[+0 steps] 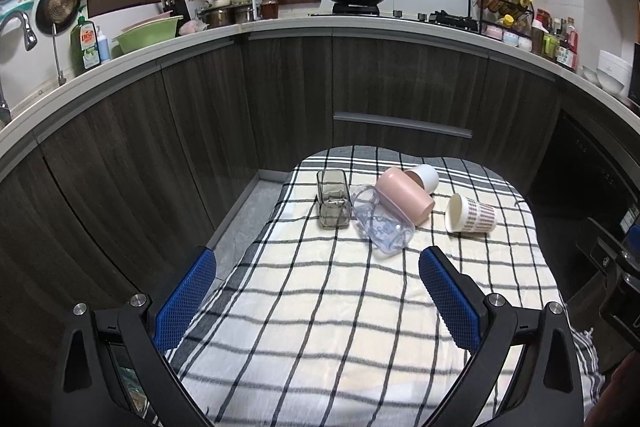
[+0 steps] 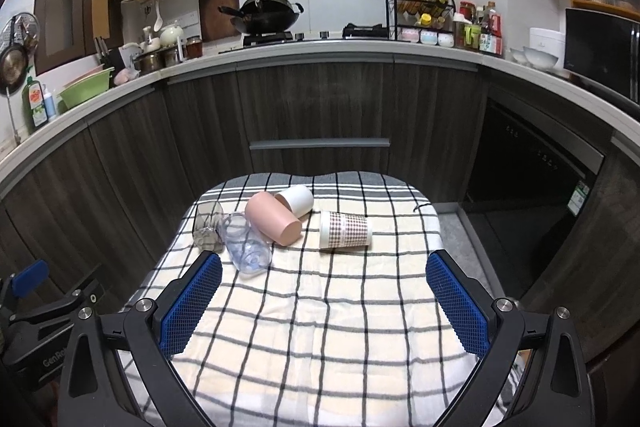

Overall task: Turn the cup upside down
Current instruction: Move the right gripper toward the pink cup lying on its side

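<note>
Several cups lie on their sides on a checked cloth: a grey square glass, a clear plastic cup, a pink cup, a white cup and a patterned paper cup. My left gripper is open and empty, near the cloth's front, short of the cups. My right gripper is open and empty, also short of the cups.
The cloth covers a small table in front of dark wooden kitchen cabinets. A cluttered counter runs behind, with a wok on the stove. The left gripper's body shows at the left edge of the right wrist view.
</note>
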`<state>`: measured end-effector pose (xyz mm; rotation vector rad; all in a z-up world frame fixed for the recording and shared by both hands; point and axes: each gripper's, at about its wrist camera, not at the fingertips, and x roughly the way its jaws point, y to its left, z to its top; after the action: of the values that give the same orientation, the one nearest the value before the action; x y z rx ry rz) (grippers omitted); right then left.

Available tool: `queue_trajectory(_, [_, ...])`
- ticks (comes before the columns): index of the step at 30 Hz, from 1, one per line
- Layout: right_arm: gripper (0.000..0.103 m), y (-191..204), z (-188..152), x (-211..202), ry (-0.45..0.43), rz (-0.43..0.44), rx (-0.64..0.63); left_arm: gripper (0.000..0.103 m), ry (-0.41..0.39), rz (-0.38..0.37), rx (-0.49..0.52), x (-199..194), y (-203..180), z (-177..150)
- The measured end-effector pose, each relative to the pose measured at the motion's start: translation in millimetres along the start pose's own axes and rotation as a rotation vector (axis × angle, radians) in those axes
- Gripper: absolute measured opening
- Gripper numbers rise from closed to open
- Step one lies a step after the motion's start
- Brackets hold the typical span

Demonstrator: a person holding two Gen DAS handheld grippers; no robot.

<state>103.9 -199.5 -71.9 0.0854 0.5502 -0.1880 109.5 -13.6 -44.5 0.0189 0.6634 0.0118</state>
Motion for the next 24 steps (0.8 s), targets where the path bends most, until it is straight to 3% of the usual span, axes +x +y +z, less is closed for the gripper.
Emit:
queue_trajectory(14, [0.102, 15, 33, 89, 0.066, 0.028, -0.06, 0.103, 0.068, 0.034, -0.023, 78, -9, 27])
queue_trajectory(24, [0.102, 44, 60, 170, 0.169, 0.155, -0.244, 0.103, 0.12, 0.173, -0.14, 129, -7, 36])
